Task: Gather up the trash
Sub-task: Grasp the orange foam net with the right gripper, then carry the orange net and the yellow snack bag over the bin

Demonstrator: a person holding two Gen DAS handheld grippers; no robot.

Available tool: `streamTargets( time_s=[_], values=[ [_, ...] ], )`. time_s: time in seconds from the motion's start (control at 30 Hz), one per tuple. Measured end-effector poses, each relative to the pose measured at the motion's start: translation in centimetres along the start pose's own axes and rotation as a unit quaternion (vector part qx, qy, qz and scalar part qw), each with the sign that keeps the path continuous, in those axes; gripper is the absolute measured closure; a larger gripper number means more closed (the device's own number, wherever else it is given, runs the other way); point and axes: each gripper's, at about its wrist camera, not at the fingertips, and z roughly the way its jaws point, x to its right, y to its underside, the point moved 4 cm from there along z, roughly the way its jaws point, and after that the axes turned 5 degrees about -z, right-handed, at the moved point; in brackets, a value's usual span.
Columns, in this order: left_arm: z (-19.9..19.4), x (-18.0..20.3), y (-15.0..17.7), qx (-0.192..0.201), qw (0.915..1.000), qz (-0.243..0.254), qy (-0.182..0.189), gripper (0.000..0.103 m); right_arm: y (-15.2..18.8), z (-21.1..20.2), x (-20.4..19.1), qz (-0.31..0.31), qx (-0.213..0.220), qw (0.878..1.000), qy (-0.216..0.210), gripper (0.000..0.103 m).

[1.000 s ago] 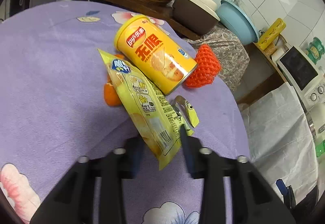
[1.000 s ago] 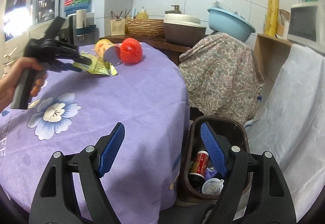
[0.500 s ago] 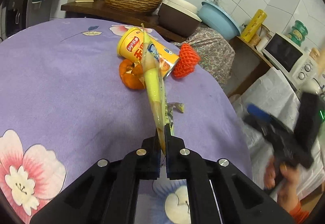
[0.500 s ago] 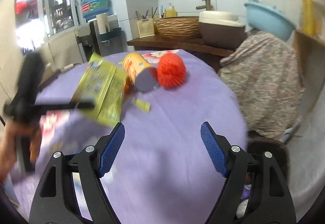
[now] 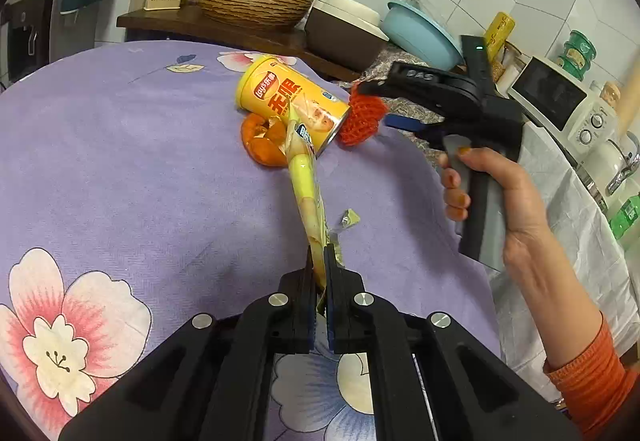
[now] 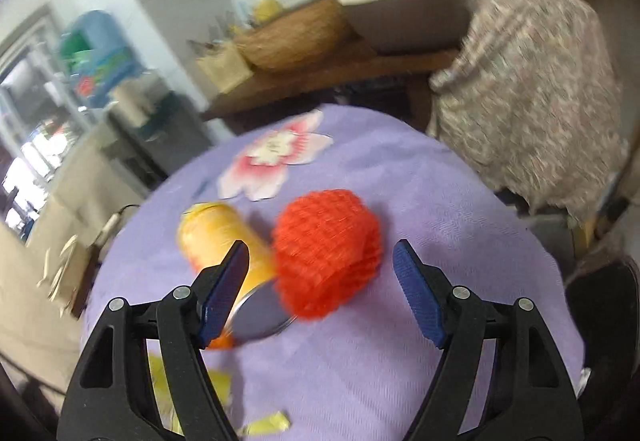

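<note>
Only the left wrist view shows the right gripper (image 5: 384, 105) from outside, held in a hand (image 5: 508, 201) above the red net (image 5: 362, 121). Its own blurred view shows its fingers (image 6: 224, 289) spread wide around the net (image 6: 326, 253), beside the can (image 6: 224, 237) lying on the bench (image 6: 440, 209). The left gripper (image 5: 319, 273) is closed tight on a yellow bag (image 5: 306, 185), seen edge-on, its far end near the can (image 5: 292, 101) and the orange peel (image 5: 262, 141).
</note>
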Motion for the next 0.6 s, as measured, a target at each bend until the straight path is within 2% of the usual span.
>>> streamTargets(
  time_s=[0.03, 0.1, 0.2, 0.3, 0.4, 0.6],
  values=[
    [0.0, 0.1, 0.0, 0.0, 1.0, 0.001, 0.0, 0.099, -0.1, 0.6, 0.1, 0.009, -0.007, 1.0, -0.005, 0.045],
    [0.1, 0.3, 0.1, -0.002, 1.0, 0.004, 0.001, 0.099, 0.3, 2.1, 0.6, 0.028, -0.029, 0.999, -0.019, 0.075],
    [0.2, 0.7, 0.3, -0.003, 0.9999, 0.011, 0.0, 0.099, 1.4, 2.3, 1.4, 0.035, -0.031, 0.999, -0.025, 0.08],
    [0.5, 1.1, 0.4, -0.007, 0.9997, 0.022, -0.005, 0.099, 2.2, 0.9, 1.5, 0.007, -0.012, 1.0, -0.017, 0.081],
    [1.1, 1.6, 0.6, -0.019, 0.9994, 0.027, -0.011, 0.099, 2.8, -1.5, 1.9, -0.03, 0.01, 0.999, -0.005, 0.081],
    [2.1, 2.6, 1.4, -0.039, 0.9984, 0.036, -0.017, 0.099, 4.8, -6.7, 3.5, -0.062, 0.042, 0.997, -0.012, 0.081]
  ],
)
